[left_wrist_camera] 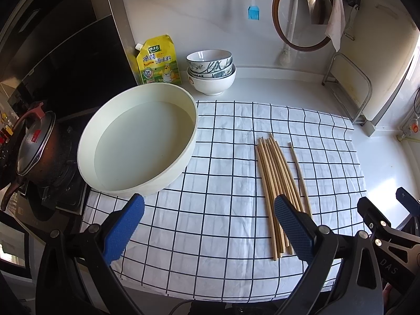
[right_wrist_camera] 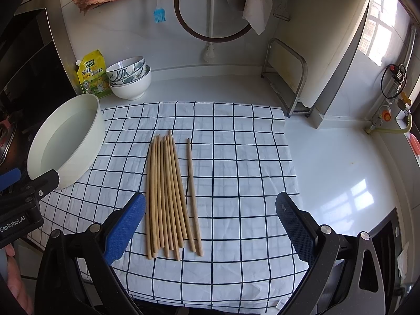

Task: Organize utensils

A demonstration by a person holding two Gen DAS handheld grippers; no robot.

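Several wooden chopsticks [right_wrist_camera: 168, 194] lie side by side on a white checked cloth [right_wrist_camera: 236, 157], with one more chopstick [right_wrist_camera: 193, 197] a little apart on their right. They also show in the left wrist view [left_wrist_camera: 275, 181], where the single chopstick [left_wrist_camera: 299, 173] lies to the right. My left gripper [left_wrist_camera: 210, 223] is open and empty above the cloth, its right finger over the near ends of the bundle. My right gripper [right_wrist_camera: 210, 223] is open and empty, with the chopsticks' near ends between its fingers.
A round white basin [left_wrist_camera: 136, 144] holding water sits on the cloth's left side, beside a stove with a pot [left_wrist_camera: 34, 147]. Stacked bowls [left_wrist_camera: 210, 71] and a yellow seasoning pouch [left_wrist_camera: 157, 60] stand at the back. A metal rack [right_wrist_camera: 288, 78] stands at the back right.
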